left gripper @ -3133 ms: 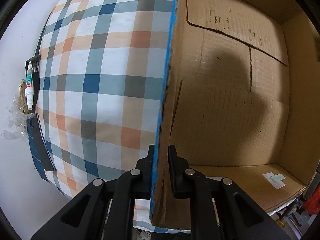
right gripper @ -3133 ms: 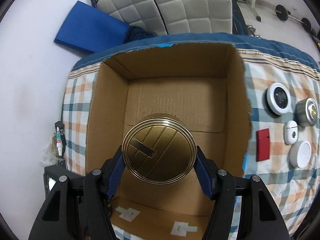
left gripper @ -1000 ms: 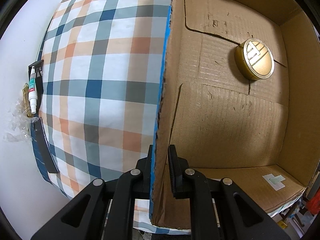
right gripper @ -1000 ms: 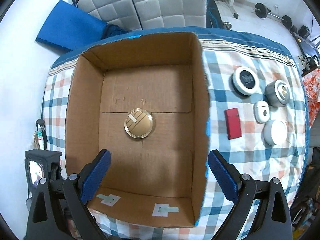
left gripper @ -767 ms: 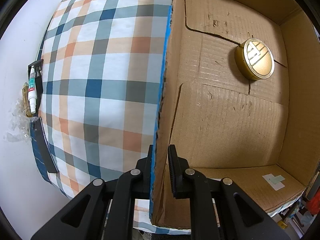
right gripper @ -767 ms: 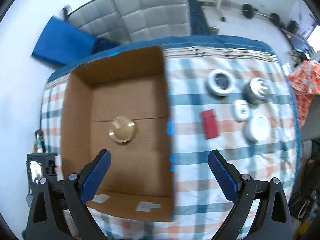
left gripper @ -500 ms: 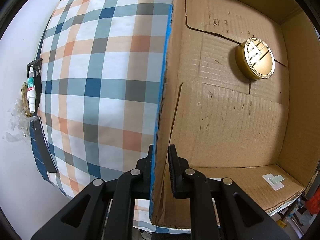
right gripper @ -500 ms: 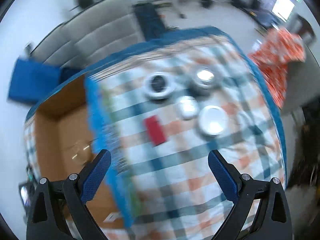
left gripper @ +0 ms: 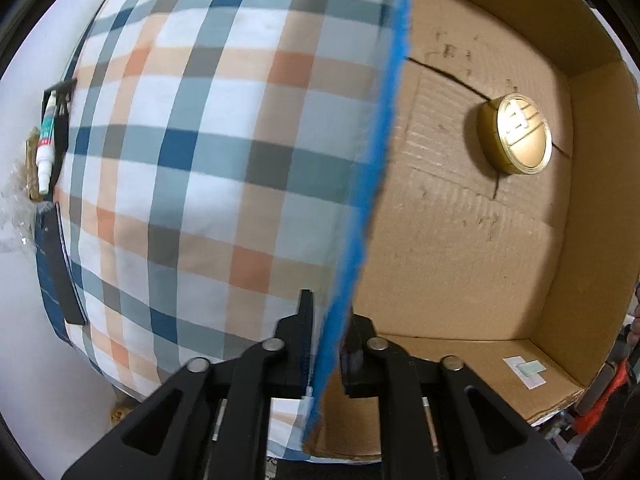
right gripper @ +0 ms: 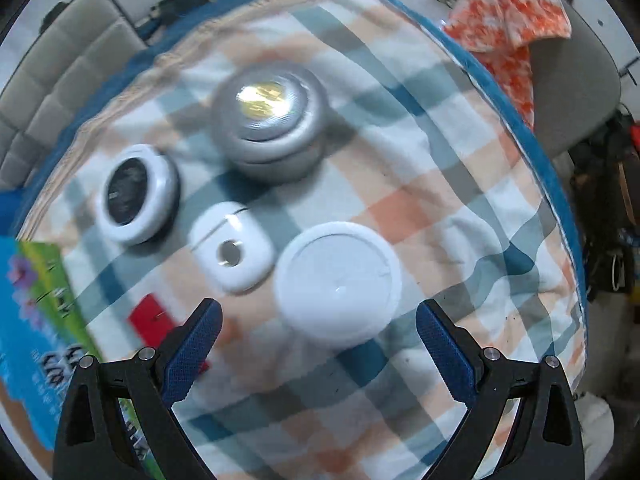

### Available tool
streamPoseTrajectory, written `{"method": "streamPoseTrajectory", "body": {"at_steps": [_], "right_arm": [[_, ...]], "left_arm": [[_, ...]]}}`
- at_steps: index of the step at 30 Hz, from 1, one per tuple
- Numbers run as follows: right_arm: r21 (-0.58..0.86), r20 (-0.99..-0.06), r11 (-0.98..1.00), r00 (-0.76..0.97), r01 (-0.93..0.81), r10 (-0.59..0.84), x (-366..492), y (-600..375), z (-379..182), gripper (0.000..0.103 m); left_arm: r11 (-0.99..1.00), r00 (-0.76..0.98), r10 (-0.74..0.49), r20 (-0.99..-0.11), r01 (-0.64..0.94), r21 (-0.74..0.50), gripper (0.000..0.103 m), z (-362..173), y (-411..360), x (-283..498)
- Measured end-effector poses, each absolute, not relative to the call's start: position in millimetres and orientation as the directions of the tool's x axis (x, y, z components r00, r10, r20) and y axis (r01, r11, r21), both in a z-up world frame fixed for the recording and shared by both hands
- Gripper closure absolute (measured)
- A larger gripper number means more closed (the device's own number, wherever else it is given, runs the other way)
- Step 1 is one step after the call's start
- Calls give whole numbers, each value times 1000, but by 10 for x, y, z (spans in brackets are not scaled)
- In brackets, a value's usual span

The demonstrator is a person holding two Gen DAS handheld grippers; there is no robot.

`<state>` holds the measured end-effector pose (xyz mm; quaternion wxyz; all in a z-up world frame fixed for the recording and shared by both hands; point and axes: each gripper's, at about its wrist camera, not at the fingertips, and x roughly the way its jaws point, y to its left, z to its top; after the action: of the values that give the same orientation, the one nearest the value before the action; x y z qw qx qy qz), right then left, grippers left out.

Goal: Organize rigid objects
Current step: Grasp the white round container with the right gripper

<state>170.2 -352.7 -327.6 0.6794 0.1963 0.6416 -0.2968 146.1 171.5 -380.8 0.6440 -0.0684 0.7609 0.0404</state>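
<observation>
My left gripper (left gripper: 326, 322) is shut on the blue-edged wall of the cardboard box (left gripper: 460, 248). A round gold tin (left gripper: 518, 140) lies on the box floor. My right gripper (right gripper: 318, 318) stands wide open, pointing down over the checked cloth, with a round white lid container (right gripper: 338, 286) just beyond its fingertips. Further off lie a white rounded case (right gripper: 232, 254), a silver round tin with a gold top (right gripper: 270, 118), a white ring-shaped round box with a dark centre (right gripper: 136, 194) and a red flat box (right gripper: 154, 318), partly behind the left finger. The right wrist view is blurred.
The printed blue and green outside of the box (right gripper: 36, 320) fills the left edge of the right wrist view. A grey padded seat (right gripper: 60, 76) and an orange patterned cloth on a chair (right gripper: 516, 20) lie beyond the table. A small white bottle (left gripper: 44, 152) rests left of the table.
My right gripper swung right from above the box and came down over the group of small containers, which now look much larger. The left gripper kept its hold on the box wall, turning slightly.
</observation>
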Motion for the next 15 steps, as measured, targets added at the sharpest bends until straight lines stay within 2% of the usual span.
{"method": "streamPoseTrajectory", "body": {"at_steps": [3,5,9,15], "right_arm": [[-102,-992,737,-10,669,-128,1709,-3603,-3405,6],[-91,-994,732,-19,675,-106,1713,-3637,-3479,19],[-98,-995,718,-45,689,-92,1713,-3714,-3605,31],[-90,-996,746,-44,660,-81,1672,-3662,-3622,33]], "left_arm": [[987,-163,-51,-985,-159,-25,96,-3814,1730,1459],[987,-163,-47,-985,-160,-20,96,-3815,1753,1450],[986,-164,-52,-985,-166,-24,96,-3813,1728,1451],[988,-162,-40,-986,-152,-15,96,-3820,1702,1456]]}}
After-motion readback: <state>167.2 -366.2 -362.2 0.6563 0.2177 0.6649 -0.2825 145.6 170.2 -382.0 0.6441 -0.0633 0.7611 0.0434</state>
